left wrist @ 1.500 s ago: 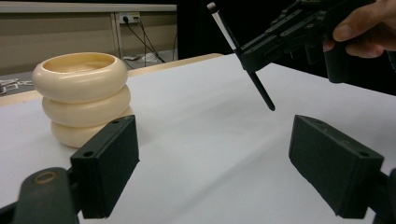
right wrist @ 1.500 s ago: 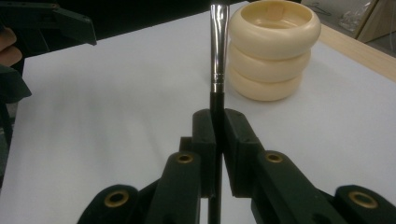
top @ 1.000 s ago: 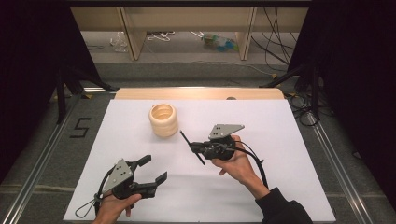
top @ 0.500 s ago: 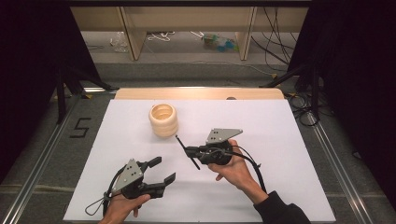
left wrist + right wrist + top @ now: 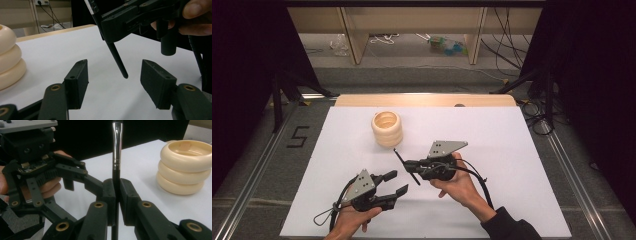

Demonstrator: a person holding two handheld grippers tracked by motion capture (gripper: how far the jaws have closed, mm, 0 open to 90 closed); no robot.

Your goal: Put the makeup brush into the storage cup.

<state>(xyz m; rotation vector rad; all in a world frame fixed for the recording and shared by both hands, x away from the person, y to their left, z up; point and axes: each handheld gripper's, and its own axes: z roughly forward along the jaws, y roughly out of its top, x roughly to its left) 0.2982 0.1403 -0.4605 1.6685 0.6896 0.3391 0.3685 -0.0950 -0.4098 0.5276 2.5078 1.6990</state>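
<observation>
A thin brush (image 5: 407, 167) with a black handle and metal ferrule (image 5: 117, 142) is clamped in my right gripper (image 5: 409, 164), whose jaws are shut on the handle (image 5: 116, 183). It stays above the white table sheet (image 5: 512, 145). My left gripper (image 5: 398, 182) sits just in front and to the left, with its jaws open. In the left gripper view the handle's lower end (image 5: 119, 63) hangs just beyond the gap between my open jaws (image 5: 114, 73). A cream holder of stacked rings (image 5: 387, 128) stands upright behind both grippers.
A wooden strip (image 5: 427, 100) runs along the far edge of the white sheet. Metal rails (image 5: 257, 170) flank the table on both sides. Shelving and cables lie on the floor beyond. The cream holder (image 5: 185, 167) is close to the brush's bristle end.
My left gripper has slid right, toward the brush. My right gripper has drifted a little left and nearer with the brush still clamped.
</observation>
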